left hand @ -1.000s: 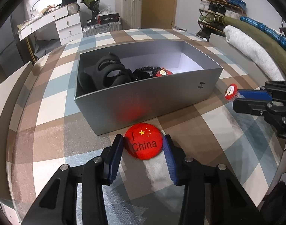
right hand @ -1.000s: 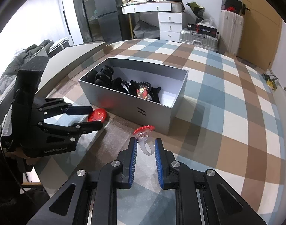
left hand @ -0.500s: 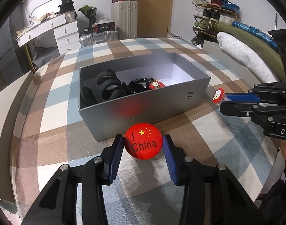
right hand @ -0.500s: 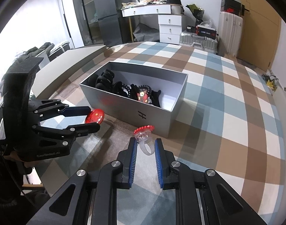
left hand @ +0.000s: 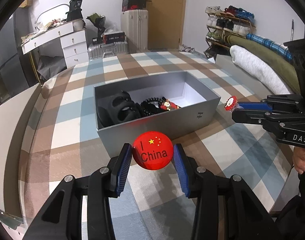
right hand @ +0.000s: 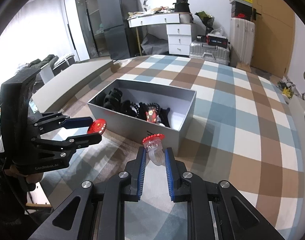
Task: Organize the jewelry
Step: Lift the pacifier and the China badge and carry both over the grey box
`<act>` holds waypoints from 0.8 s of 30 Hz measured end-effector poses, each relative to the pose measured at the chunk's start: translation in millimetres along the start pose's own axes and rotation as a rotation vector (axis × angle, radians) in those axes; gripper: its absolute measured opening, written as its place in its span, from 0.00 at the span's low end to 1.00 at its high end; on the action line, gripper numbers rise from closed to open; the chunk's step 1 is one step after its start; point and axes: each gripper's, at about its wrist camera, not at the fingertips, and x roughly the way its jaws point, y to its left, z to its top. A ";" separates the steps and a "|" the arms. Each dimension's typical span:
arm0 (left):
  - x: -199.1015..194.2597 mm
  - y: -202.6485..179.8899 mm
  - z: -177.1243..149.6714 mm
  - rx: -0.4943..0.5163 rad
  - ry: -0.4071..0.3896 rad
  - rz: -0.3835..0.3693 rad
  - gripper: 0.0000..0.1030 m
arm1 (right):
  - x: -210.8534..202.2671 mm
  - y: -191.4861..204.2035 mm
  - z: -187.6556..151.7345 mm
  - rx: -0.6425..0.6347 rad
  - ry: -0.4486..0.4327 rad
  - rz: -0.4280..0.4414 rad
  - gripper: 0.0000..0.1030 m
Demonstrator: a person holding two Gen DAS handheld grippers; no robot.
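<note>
Plaid cloth covered the table under the grey box (left hand: 156,120). At twelve o'clock of both claws lay its open top. Left gripper (left hand: 152,156) pinched the red badge (left hand: 152,153); right gripper (right hand: 155,154) pinched the red-topped ring (right hand: 153,147), each raised short of the near wall.

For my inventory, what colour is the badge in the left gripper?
Red, with yellow stars and black lettering; the badge shows best in the left wrist view.

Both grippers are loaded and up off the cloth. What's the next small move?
Probably carry the left gripper forward until the badge is over the box, then release. The badge hangs short of the near wall; the box's right end looks bare.
</note>
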 end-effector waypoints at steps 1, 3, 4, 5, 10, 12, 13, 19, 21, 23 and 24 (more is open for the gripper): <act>-1.2 0.1 0.6 -0.001 -0.004 0.000 0.36 | -0.9 -0.2 0.5 0.003 -0.005 0.000 0.18; -2.9 0.9 1.3 -0.005 -0.012 0.002 0.36 | -2.2 -0.8 1.7 0.006 -0.014 0.000 0.18; -4.2 1.7 2.2 -0.008 -0.018 0.001 0.36 | -2.9 -0.8 2.2 0.009 -0.019 -0.001 0.18; -5.3 2.3 2.5 -0.009 -0.022 -0.001 0.36 | -3.6 -1.5 2.4 0.012 -0.023 -0.001 0.18; -12.2 5.0 5.2 -0.021 -0.053 -0.002 0.36 | -6.4 -3.9 4.4 0.029 -0.045 0.001 0.18; -14.0 6.6 5.7 -0.026 -0.061 0.000 0.36 | -7.8 -5.5 4.9 0.037 -0.053 -0.001 0.18; -15.5 7.9 6.4 -0.031 -0.069 0.000 0.36 | -9.0 -6.4 5.5 0.044 -0.061 -0.001 0.18; -22.1 17.1 10.4 -0.066 -0.106 0.008 0.36 | -14.9 -10.6 7.7 0.072 -0.090 -0.009 0.18; -22.7 20.8 12.2 -0.076 -0.113 0.012 0.36 | -15.3 -11.7 9.3 0.080 -0.096 -0.009 0.18; -22.3 24.3 12.8 -0.083 -0.119 0.022 0.36 | -14.9 -12.2 10.6 0.085 -0.100 -0.010 0.18; -22.1 25.3 12.7 -0.086 -0.118 0.023 0.36 | -14.3 -12.0 11.6 0.089 -0.102 -0.011 0.18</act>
